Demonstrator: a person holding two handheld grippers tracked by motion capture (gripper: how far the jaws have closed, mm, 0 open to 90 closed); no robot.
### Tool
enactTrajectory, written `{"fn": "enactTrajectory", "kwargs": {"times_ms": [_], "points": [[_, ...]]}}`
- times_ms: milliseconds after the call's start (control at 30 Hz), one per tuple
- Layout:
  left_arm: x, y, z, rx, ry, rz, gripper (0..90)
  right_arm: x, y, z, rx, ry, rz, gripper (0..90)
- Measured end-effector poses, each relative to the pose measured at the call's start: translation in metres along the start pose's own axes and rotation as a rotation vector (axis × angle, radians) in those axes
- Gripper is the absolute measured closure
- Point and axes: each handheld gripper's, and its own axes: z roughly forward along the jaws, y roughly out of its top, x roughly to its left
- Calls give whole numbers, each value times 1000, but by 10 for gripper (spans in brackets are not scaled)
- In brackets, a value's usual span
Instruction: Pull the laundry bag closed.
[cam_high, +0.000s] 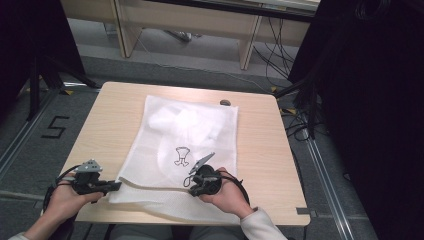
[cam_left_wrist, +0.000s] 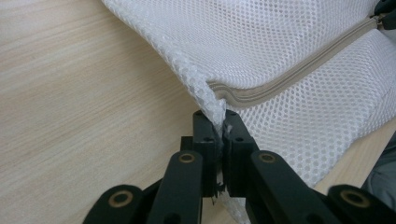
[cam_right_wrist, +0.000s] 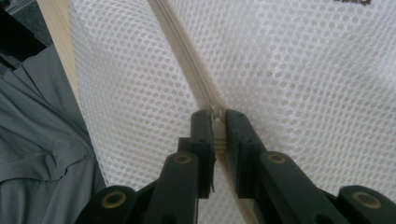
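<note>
At the table's near edge, the left gripper (cam_left_wrist: 219, 122) has its jaws pressed together on the corner of the mesh bag (cam_left_wrist: 299, 56), pinching the fabric where the zipper (cam_left_wrist: 289, 79) ends. The right gripper (cam_right_wrist: 215, 119) is also closed, nipping the zipper pull (cam_right_wrist: 215, 113) on the zip line. In the high view the left gripper (cam_high: 116, 186) holds the bag's near-left corner; the right gripper (cam_high: 196, 179) sits farther along the zipper. The bag lies flat on the table (cam_high: 100, 120), with a small black drawing (cam_high: 182, 155) on its middle.

A white mesh laundry bag (cam_high: 185, 145) lies flat on the table, its grey zipper (cam_left_wrist: 299, 70) apparently closed along the near edge.
</note>
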Motion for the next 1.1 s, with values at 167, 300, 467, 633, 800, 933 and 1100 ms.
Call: {"fn": "enactTrajectory", "kwargs": {"times_ms": [167,300,467,633,800,933,1100], "points": [[0,-1,1,-15,1,-2,853,-1,-3,-2,0,-4,0,823],[0,-1,1,-15,1,-3,852,-1,-6,-4,3,-6,14,823],[0,-1,1,-15,2,-3,853,0,-6,-3,-6,-6,0,823],[0,-1,1,-17,2,-7,853,-2,-9,-4,-1,-8,3,823],[0,-1,1,-15,3,-5,853,-2,-10,-6,-1,-12,7,822],[-1,-1,2,-27,3,-20,853,-3,-10,-6,-1,-10,8,823],[-1,-1,2,-23,2,-16,853,-4,-13,-7,1,-10,9,823]]}}
